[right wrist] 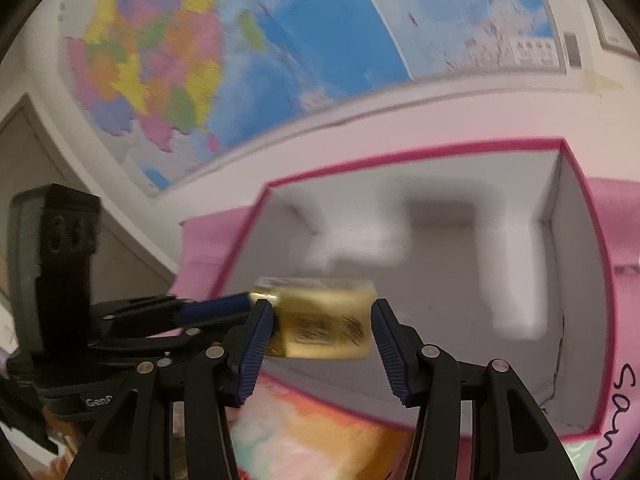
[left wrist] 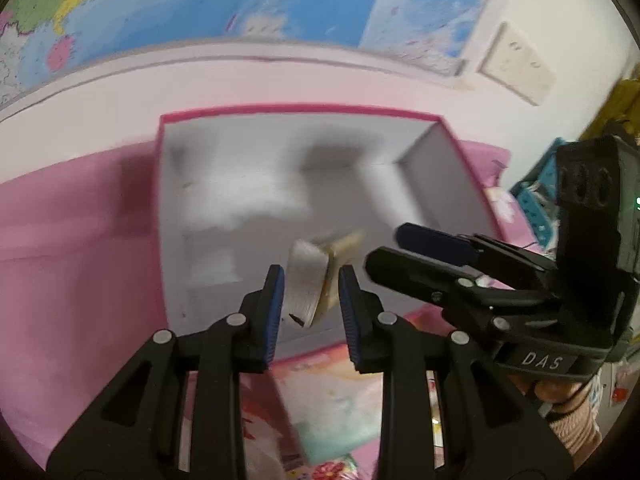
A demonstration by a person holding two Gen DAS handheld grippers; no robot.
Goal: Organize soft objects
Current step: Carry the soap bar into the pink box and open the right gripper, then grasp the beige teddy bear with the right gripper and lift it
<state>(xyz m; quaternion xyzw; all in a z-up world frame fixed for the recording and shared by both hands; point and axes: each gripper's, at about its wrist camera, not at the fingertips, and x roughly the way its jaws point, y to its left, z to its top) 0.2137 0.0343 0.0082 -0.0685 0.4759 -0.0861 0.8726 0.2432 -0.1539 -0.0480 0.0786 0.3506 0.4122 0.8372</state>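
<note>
A small yellowish soft packet in clear wrap (right wrist: 320, 322) hangs blurred over the open pink-rimmed box (right wrist: 592, 216). In the left wrist view the same packet (left wrist: 316, 280) sits between my left gripper's (left wrist: 312, 300) open blue pads, not touching either. My right gripper (right wrist: 320, 336) is open too, wider than the packet, which looks loose in mid-air. The right gripper also shows in the left wrist view (left wrist: 384, 248), beside the packet. The box (left wrist: 168, 208) has a white foam insert with recesses.
The box stands on a pink cloth (left wrist: 72, 248) against a pale wall with a large colourful map (right wrist: 224, 52). A patterned picture sheet (left wrist: 328, 408) lies in front of the box. A wall socket (left wrist: 516, 64) and blue crates (left wrist: 536, 200) are at the right.
</note>
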